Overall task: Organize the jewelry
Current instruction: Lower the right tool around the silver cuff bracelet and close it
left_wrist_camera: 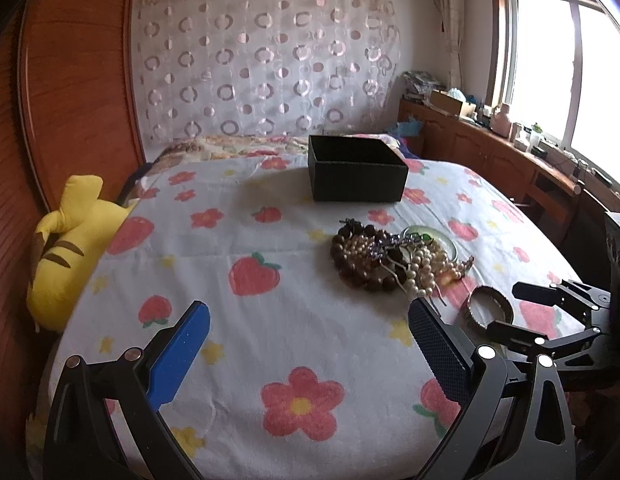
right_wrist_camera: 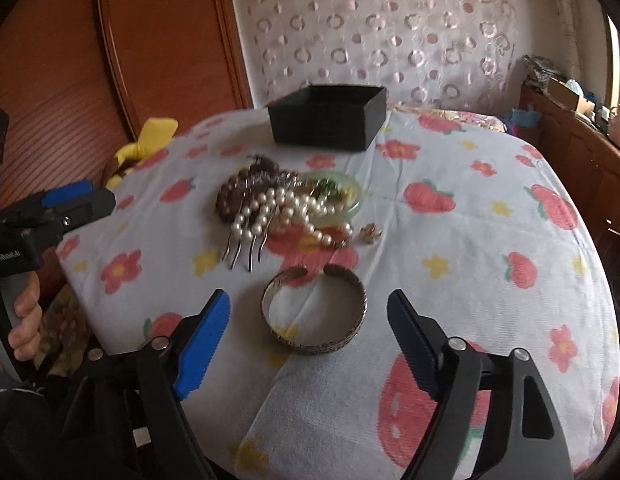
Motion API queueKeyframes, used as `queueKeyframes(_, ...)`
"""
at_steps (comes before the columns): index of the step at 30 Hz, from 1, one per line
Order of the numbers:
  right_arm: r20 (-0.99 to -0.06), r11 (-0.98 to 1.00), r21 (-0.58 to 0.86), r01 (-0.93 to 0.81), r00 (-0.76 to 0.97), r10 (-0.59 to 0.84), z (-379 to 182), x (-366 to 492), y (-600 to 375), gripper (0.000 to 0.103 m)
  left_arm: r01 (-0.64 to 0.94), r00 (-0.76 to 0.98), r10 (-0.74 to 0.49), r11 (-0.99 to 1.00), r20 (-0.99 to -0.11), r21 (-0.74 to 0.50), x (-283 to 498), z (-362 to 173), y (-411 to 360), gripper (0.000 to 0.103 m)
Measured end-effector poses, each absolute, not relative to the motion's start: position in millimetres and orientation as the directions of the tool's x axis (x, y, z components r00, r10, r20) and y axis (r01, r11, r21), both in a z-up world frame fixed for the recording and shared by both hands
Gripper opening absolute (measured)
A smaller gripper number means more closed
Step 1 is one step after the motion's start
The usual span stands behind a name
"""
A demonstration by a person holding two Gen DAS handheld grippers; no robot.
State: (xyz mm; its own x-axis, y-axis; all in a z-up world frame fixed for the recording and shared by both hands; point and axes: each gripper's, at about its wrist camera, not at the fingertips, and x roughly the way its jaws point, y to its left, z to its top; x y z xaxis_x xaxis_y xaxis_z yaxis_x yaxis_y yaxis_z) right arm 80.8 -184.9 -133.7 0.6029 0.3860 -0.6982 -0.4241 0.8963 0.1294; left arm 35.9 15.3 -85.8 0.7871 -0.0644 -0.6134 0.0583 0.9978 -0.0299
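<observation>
This is a bedroom in a home. A bed (left_wrist_camera: 269, 320) fills the lower and middle part of both views, covered with a white sheet printed with strawberries and flowers. At the left of the frame stands a tall wooden headboard (left_wrist_camera: 69, 100), with a yellow plush toy (left_wrist_camera: 65, 248) tucked against it. A sheer curtain (left_wrist_camera: 265, 60) with ring patterns hangs on the wall at upper centre. At the upper right, a bright window (left_wrist_camera: 550, 64) sits above a long wooden cabinet (left_wrist_camera: 490, 152) crowded with bottles and boxes.
</observation>
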Motion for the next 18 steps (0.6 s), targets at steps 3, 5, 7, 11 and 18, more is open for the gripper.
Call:
queueKeyframes(3,-0.721,0.897,0.117,-0.426,0.585,0.372,-140.0,83.2,-181.6,0.077,0.070,0.775,-0.077,0.997,-0.628,-0.037,39.4,-91.3,16.1,0.096)
queueKeyframes(5,-0.724,0.900,0.096,-0.425,0.591,0.356,-141.1,82.6,-180.1,0.075,0.077,0.766,-0.087,0.996,-0.637,-0.043,41.7,-93.9,15.9,0.096)
queueKeyframes(7,-0.727,0.902,0.080,-0.424,0.594,0.344,-141.6,83.3,-179.0,0.074,0.087,0.756,-0.101,0.995,-0.647,-0.053,44.4,-98.7,15.1,0.096)
queueKeyframes(11,-0.724,0.906,0.042,-0.421,0.612,0.318,-141.5,81.8,-180.3,0.063,0.111,0.731,-0.134,0.991,-0.669,-0.077,50.1,-107.7,12.4,0.096)
queueKeyframes(18,-0.723,0.917,0.061,-0.394,0.616,0.313,-139.9,84.2,-202.9,0.063,0.252,0.701,-0.285,0.957,-0.654,-0.147,57.9,-103.7,-10.5,0.093)
